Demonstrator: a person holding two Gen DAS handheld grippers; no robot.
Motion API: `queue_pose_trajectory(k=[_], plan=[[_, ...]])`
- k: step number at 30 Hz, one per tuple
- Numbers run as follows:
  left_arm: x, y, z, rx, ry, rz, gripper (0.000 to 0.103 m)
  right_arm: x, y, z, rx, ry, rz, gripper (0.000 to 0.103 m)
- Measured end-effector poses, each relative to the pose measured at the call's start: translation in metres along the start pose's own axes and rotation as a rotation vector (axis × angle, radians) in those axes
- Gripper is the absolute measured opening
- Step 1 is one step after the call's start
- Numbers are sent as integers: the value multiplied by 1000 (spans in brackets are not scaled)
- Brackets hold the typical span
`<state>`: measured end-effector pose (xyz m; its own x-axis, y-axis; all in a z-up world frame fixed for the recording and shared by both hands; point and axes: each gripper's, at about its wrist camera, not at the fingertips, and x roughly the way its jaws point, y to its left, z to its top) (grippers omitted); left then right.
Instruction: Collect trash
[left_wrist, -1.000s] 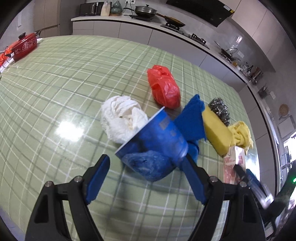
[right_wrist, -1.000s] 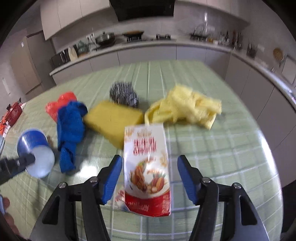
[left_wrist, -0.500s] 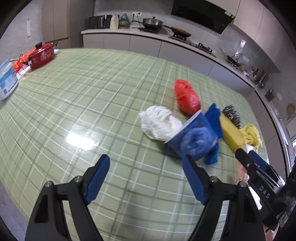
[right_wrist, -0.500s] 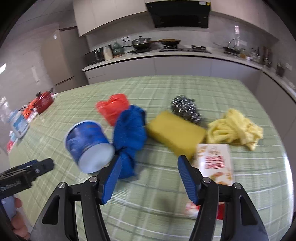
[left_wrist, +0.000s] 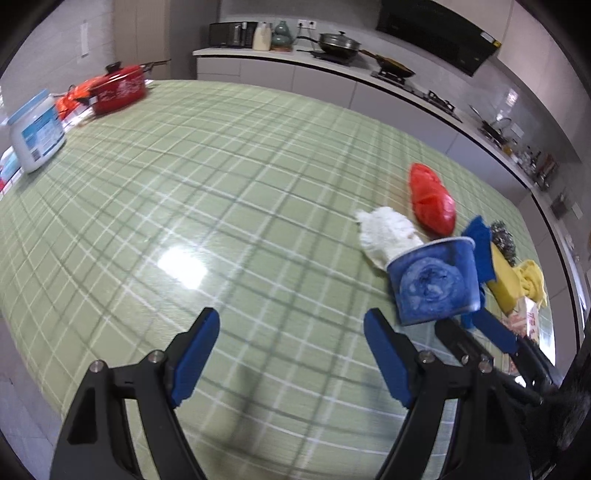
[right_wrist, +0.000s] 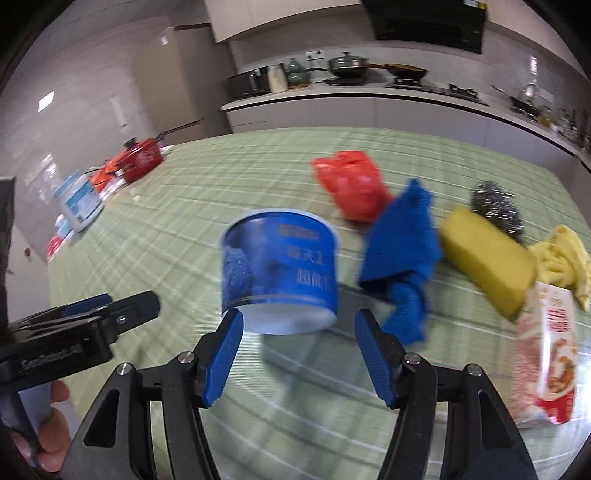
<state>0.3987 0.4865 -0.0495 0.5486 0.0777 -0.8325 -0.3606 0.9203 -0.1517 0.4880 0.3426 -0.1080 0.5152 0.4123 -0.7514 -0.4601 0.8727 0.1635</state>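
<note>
A blue paper cup (right_wrist: 279, 264) lies tilted on the green checked table, also in the left wrist view (left_wrist: 432, 280). My right gripper (right_wrist: 297, 354) is open, its fingers on either side of the cup's bottom end, not touching it. My left gripper (left_wrist: 291, 356) is open and empty over bare table, left of the cup. Around the cup lie a white crumpled tissue (left_wrist: 388, 234), a red plastic bag (right_wrist: 351, 186), a blue cloth (right_wrist: 402, 251) and a snack packet (right_wrist: 550, 354).
A yellow sponge (right_wrist: 487, 258), a steel scourer (right_wrist: 495, 205) and a yellow cloth (right_wrist: 563, 258) lie at the right. A red pot (left_wrist: 116, 88) and a white jar (left_wrist: 35, 131) stand at the far left edge. Kitchen counters run behind the table.
My right gripper has swung left from the snack packet to the blue cup. My left gripper has pulled back and left, away from the cup.
</note>
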Motion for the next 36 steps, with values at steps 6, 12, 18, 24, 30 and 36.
queue_pose_trajectory(k=[6, 12, 18, 24, 30, 36], plan=[[0, 2, 1, -7, -1, -46, 82, -2, 9, -2, -15, 4, -4, 65], [-8, -19, 2, -14, 15, -188, 82, -27, -14, -13, 30, -11, -22, 65], [-1, -67, 9, 25, 28, -242, 86, -57, -64, -17, 134, -70, -124, 65], [25, -101, 7, 85, 51, -195, 86, -84, -107, -23, 215, -111, -203, 65], [42, -101, 5, 80, 64, -166, 86, -87, -153, -21, 297, -94, -277, 68], [47, -95, 3, 74, 58, -188, 77, -62, -173, -25, 343, -21, -284, 69]])
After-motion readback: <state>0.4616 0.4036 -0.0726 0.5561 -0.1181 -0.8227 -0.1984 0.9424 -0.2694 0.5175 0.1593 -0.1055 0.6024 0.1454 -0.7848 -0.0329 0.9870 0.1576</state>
